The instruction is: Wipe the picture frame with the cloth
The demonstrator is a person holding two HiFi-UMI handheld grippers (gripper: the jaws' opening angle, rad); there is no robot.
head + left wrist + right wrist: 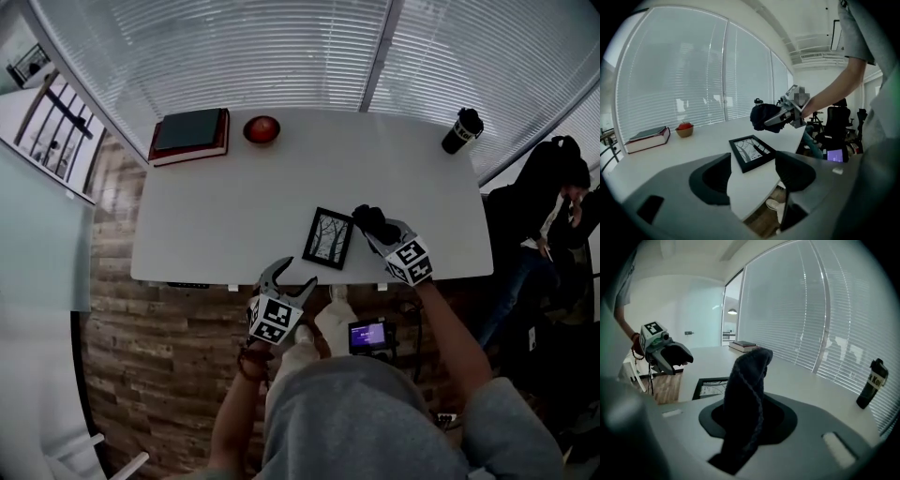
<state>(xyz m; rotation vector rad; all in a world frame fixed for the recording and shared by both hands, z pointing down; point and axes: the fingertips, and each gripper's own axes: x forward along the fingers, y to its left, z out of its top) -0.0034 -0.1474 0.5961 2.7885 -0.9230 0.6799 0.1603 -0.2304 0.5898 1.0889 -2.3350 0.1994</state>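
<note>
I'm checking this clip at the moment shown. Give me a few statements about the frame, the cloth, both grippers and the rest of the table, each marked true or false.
1. The black picture frame lies flat on the white table. True.
2. The left gripper is clamped on the frame. False: its jaws stand apart and empty, short of the frame.
3. The right gripper grips the dark knitted cloth. True.
4. The cloth is pressed on the frame's glass. False: it is held in the air beside the frame.
5. The black travel mug stands next to the thick dark-covered book. False: they are at opposite far corners.
</note>
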